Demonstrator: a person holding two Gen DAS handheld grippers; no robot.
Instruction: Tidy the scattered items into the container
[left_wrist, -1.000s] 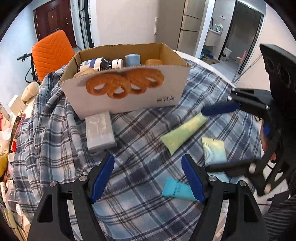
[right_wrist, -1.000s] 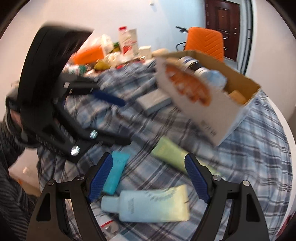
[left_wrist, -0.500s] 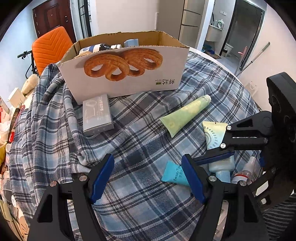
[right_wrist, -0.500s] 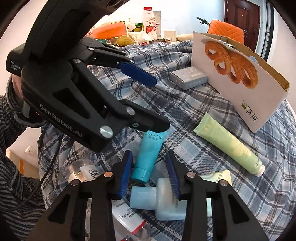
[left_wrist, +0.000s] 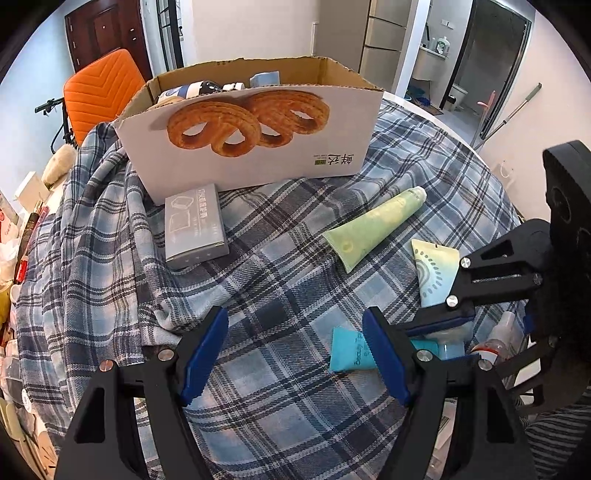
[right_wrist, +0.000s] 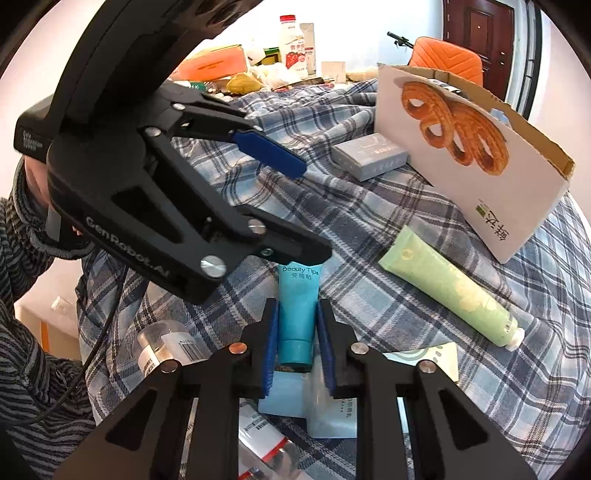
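Teal tube (right_wrist: 297, 320) lies on the plaid-covered surface (right_wrist: 369, 229) between the closing right claw (right_wrist: 296, 345), gripped near its cap for lifting toward the cardboard box (right_wrist: 465, 147); left claw (left_wrist: 291, 354) hangs spread, empty.

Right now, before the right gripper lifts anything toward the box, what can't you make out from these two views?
- Cardboard box contents: both views, the front wall hides all but a few tops.
- Teal tube: right gripper is closing around it; the pads mask whether they press it.
- Pale blue tube: right wrist view, covered by the fingers; left wrist view, the right gripper hides its cap.
- Clear bottle: cut off behind the fingers, label too small.
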